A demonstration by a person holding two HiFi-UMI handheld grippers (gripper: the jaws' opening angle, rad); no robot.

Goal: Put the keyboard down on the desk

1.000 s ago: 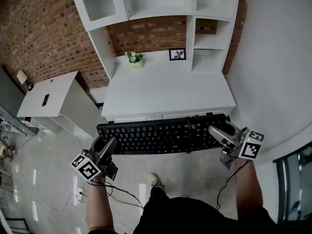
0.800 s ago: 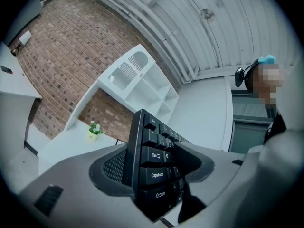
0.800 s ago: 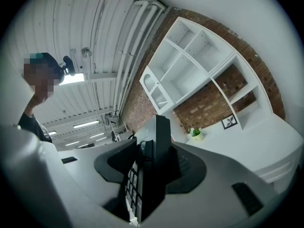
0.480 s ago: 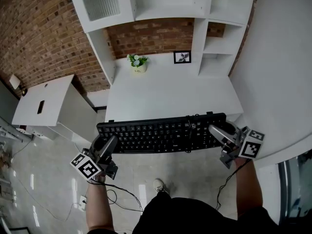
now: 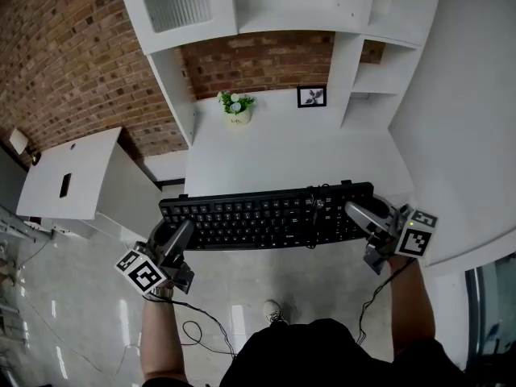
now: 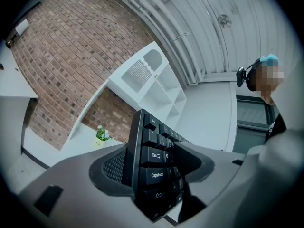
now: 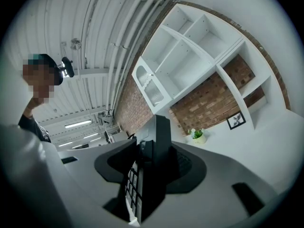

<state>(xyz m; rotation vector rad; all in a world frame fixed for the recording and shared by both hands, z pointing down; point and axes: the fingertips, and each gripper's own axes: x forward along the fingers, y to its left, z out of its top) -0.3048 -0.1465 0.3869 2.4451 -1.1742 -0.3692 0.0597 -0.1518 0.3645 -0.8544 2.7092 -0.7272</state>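
Observation:
A black keyboard (image 5: 266, 217) hangs level in the air, over the front edge of the white desk (image 5: 290, 147). My left gripper (image 5: 179, 239) is shut on its left end, my right gripper (image 5: 360, 217) on its right end. In the left gripper view the keyboard (image 6: 151, 167) stands edge-on between the jaws, with the Tab and Caps Lock keys showing. The keyboard (image 7: 151, 165) fills the jaws of the right gripper view in the same way. Its black cable (image 5: 316, 205) lies coiled over the keys near the right.
On the desk's back part stand a small potted plant (image 5: 236, 106) and a framed picture (image 5: 311, 97). White shelving (image 5: 282, 6) rises above it against a brick wall (image 5: 72, 55). A low white cabinet (image 5: 76, 174) stands to the left. Cables (image 5: 193, 325) trail on the shiny floor.
The desk has slid nearer under the keyboard as the person stepped forward. Both grippers keep their hold on the keyboard's ends, and its level pose is unchanged.

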